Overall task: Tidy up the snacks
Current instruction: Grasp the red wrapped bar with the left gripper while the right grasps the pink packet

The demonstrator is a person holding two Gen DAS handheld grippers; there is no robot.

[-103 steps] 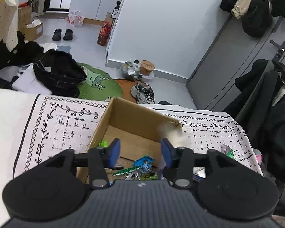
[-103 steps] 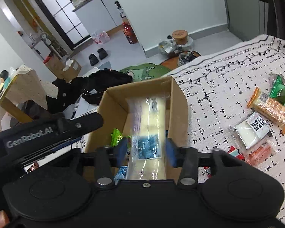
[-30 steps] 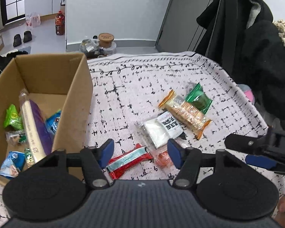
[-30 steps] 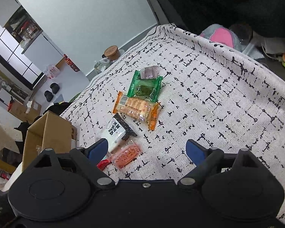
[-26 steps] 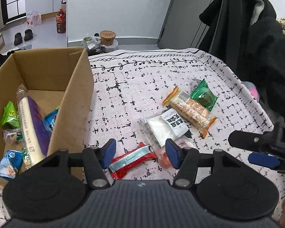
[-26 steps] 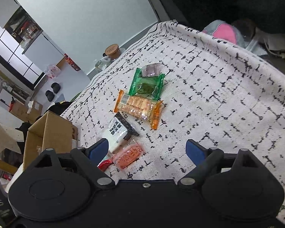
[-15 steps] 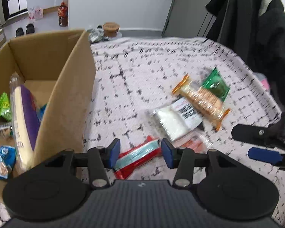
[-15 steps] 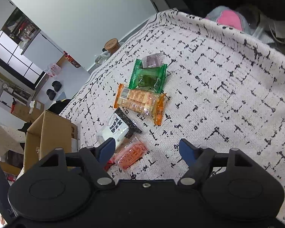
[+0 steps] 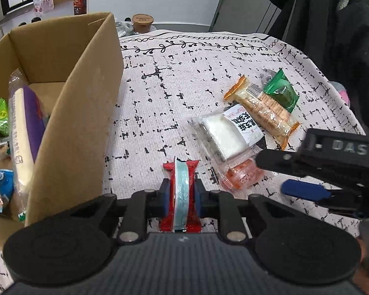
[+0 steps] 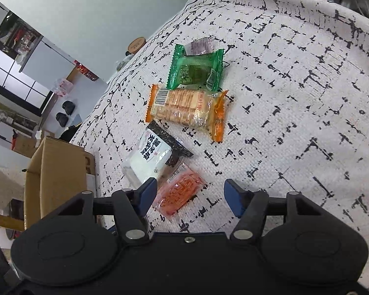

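- i see a table under a white cloth [image 9: 174, 93] with black dashes and a vine border.
- a cardboard box [image 9: 69, 103] stands on its left part.
- an orange cracker pack [image 10: 187, 109], a green packet [image 10: 196, 71], a white packet [image 10: 150, 157] and a pink-orange packet [image 10: 178, 190] lie close together on it.

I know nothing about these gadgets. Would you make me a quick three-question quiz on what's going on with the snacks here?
1. True or false: the left gripper is shut on the red snack bar.
2. Which packet lies between the right gripper's open jaws: A) green packet, B) pink-orange packet, C) cracker packet?
3. Fill in: sorted snacks sit in the cardboard ____.

Key: 1 true; 2 B; 3 box.
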